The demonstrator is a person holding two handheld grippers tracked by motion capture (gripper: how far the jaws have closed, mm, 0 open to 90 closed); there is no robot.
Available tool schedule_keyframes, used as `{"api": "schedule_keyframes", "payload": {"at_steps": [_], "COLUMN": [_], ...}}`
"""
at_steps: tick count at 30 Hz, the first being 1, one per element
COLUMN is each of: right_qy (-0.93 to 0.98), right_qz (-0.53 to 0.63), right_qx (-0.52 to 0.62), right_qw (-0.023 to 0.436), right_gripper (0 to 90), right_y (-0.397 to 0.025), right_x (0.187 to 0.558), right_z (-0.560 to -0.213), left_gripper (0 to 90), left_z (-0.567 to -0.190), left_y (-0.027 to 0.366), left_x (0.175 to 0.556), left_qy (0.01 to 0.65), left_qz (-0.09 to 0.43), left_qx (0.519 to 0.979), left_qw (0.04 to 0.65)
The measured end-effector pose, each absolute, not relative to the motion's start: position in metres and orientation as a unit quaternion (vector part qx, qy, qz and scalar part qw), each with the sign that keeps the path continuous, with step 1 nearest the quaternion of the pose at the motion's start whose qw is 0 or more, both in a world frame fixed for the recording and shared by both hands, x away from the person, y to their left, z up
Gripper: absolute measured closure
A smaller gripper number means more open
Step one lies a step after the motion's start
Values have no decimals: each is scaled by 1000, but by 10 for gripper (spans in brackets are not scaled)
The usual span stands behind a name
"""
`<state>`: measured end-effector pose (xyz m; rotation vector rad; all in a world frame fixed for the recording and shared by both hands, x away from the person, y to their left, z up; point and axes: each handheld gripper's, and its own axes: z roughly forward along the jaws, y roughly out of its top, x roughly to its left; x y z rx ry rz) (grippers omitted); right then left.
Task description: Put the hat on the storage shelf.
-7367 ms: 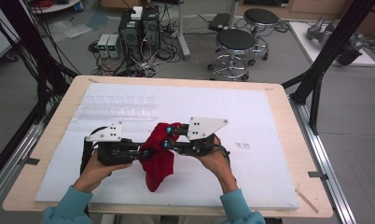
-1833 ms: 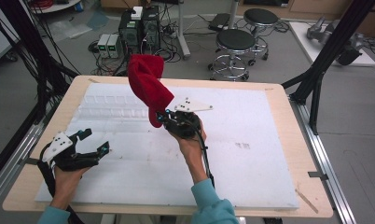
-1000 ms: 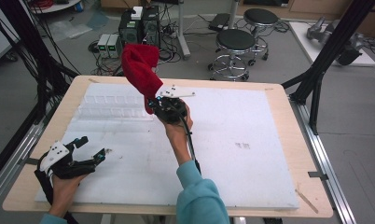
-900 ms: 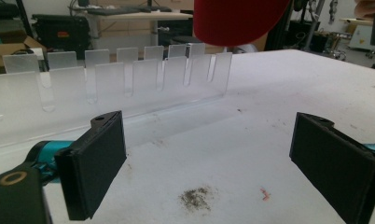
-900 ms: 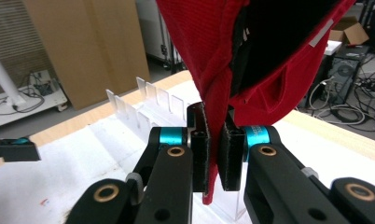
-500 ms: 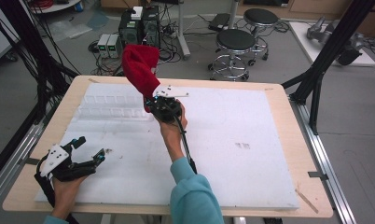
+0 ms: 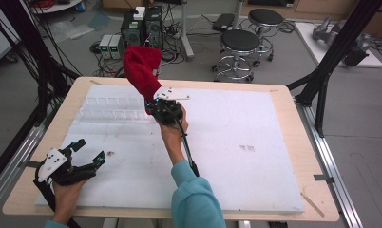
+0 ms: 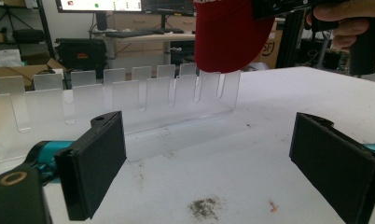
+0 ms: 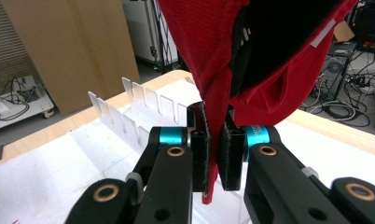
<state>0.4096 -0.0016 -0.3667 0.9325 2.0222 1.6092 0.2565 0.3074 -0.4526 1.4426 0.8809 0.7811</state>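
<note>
High view: right gripper (image 7: 157,105) holds red cap (image 7: 140,69) up over clear rack (image 7: 114,108) at table's (image 7: 274,156) far left. Left gripper (image 7: 87,154) rests near left, jaws spread, empty.
Left gripper view: cap (image 8: 227,35) hangs above rack (image 8: 129,93).
Right gripper view: jaws clamp cap (image 9: 213,70) fabric.

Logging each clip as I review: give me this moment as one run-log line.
right tongs: shut on red cap, raised above clear slotted rack | left tongs: open, holding nothing, near table's front-left edge | cap: off the table
</note>
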Motion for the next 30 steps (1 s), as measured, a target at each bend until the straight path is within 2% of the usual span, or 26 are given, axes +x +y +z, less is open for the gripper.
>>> {"api": "schedule_keyframes", "payload": {"at_steps": [15,30], "right_qy": [733,751], "right_qz": [552,533], "right_qx": [347,356], "right_qw": [193,161], "right_gripper": [853,829], "right_y": [7,-5], "right_x": [410,408], "right_z": [-386,-394], "left_gripper": [110,110], "left_z": [-453,-451], "left_y": [308,307], "left_x": [257,261], "left_qy": [380,400], "left_qz": [334,323], "left_qx": [620,626], "left_qw": [599,586]}}
